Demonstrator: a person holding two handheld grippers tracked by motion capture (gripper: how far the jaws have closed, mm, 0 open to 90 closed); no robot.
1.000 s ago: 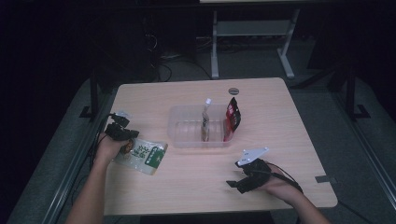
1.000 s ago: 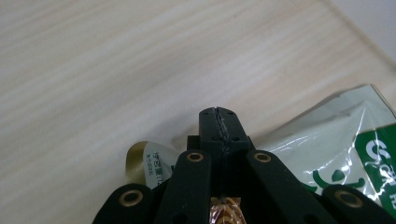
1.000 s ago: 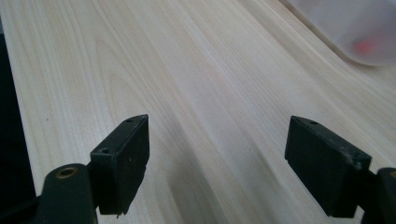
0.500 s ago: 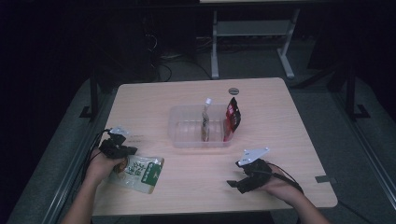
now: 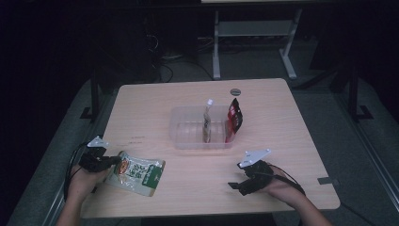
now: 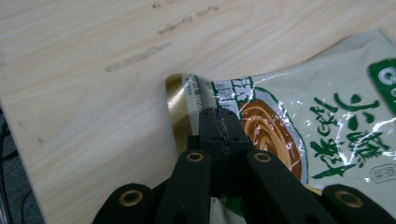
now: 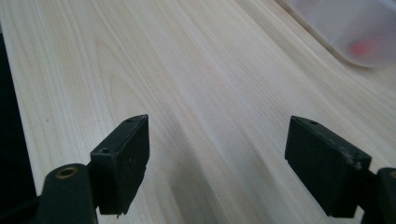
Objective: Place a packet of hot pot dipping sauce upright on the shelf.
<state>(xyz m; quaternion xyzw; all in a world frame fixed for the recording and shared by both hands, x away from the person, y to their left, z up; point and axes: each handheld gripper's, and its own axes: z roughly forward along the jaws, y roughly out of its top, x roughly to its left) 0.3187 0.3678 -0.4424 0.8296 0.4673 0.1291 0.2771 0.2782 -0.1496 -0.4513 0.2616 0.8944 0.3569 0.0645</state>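
The left gripper [image 5: 104, 159] was clenched on the corner of a green and white food pouch [image 5: 135, 173], which lay flat at the near left of the table [image 5: 141, 108], close to its near edge. In the left gripper view the two jaws met on the pouch's sealed edge [image 6: 187, 100]. The step in hand seemed to be the carrying of this pouch toward the clear plastic bin [image 5: 188, 136] in the middle of the table. I judged that the next move called for lifting the pouch free of the wood and bringing it right and far, over the bin's near wall, then turning it upright so it could stand beside the others.

The right gripper [image 5: 241, 182] rested at the near right with its jaws released and wide apart, nothing between them.

The bin held two packets standing upright at its right end: a slim brown sachet [image 5: 206, 127] and a red and black pouch [image 5: 233, 117]. Its left part looked empty.
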